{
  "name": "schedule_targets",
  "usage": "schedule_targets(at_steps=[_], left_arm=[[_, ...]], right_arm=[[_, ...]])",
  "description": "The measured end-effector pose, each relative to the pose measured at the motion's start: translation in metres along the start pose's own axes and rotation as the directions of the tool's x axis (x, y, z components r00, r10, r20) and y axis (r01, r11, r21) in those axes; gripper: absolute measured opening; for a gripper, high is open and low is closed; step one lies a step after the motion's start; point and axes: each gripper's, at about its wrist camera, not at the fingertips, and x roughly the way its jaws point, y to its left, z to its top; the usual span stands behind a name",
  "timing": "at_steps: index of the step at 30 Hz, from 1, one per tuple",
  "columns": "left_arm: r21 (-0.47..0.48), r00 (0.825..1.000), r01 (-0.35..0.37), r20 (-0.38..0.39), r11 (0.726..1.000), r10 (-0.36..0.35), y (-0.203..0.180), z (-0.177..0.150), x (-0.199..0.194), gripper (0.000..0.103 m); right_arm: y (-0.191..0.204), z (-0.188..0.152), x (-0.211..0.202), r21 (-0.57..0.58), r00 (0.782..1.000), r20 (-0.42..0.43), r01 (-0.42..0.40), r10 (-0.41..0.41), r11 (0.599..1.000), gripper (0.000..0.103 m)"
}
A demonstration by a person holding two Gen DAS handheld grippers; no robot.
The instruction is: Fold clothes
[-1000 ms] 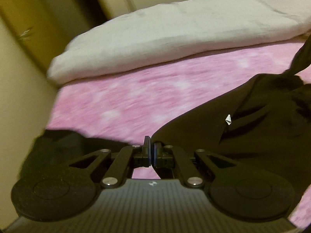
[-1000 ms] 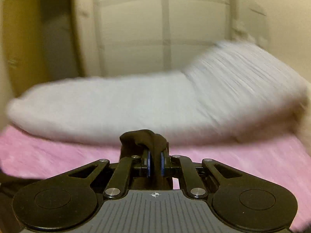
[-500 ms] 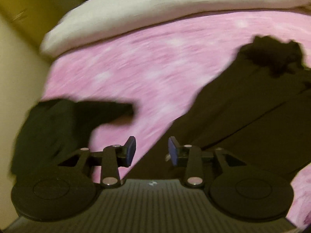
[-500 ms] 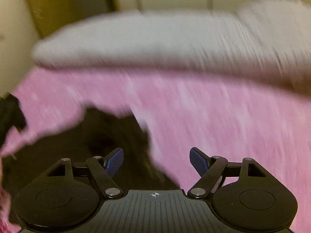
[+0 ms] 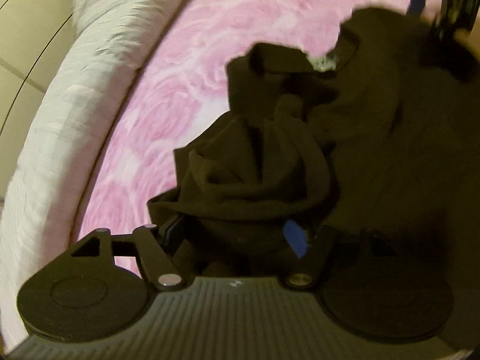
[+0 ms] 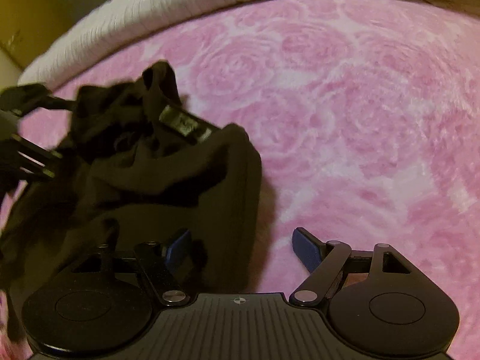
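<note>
Black garment: dark knit top, lying crumpled on the pink rose-patterned blanket of a bed; neck label exposed near its bunched upper end. White duvet: rolled along the bed's far edge.

Left gripper: fingers spread wide, a heaped fold of the garment sitting between them, not pinched. Right gripper: fingers wide apart, holding nothing, straddling the garment's side edge, the left one over cloth and the right one over blanket.

Step in hand, by judgement: re-gripping before spreading flat. Next move calls for closing on distinct edges, likely shoulder or hem, rather than the bunched mass.
</note>
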Motion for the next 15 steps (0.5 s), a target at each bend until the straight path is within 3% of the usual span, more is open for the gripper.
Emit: schedule_targets(at_steps=[2,3,4,5,7,10,15], left_arm=[[-0.077,1.000,0.027,-0.004,0.997,-0.028,0.011,0.000,0.000,0.044],[-0.129,0.999,0.034,-0.004,0.991,-0.035,0.018,-0.001,-0.004,0.036],[-0.174,1.000,0.016,0.004,0.985,-0.015,0.026,-0.003,-0.011,0.026],[-0.219,1.000,-0.006,0.013,0.976,0.009,0.034,-0.006,-0.020,0.016],[-0.350,0.994,-0.093,0.012,0.932,0.104,0.058,-0.015,-0.045,0.012],[-0.567,0.978,-0.172,0.001,0.806,0.209,0.101,-0.042,-0.097,0.011],[-0.708,0.931,-0.293,-0.059,0.642,0.359,0.124,-0.084,-0.191,0.011]], right_arm=[[0.000,0.002,0.003,0.023,1.000,0.013,-0.009,0.009,1.000,0.042],[-0.001,0.005,0.003,0.034,1.000,0.003,-0.018,0.018,0.999,0.013],[-0.002,0.008,0.002,0.046,0.999,-0.010,-0.030,0.030,0.998,0.003],[-0.003,0.010,0.001,0.059,0.999,-0.023,-0.041,0.043,0.997,0.003],[-0.002,0.018,-0.011,0.048,0.999,-0.015,-0.038,0.039,0.998,0.003],[-0.003,0.030,-0.045,0.040,0.999,0.033,-0.016,0.014,0.999,0.002],[0.009,0.037,-0.112,-0.018,0.993,0.117,0.034,-0.032,0.999,0.002]])
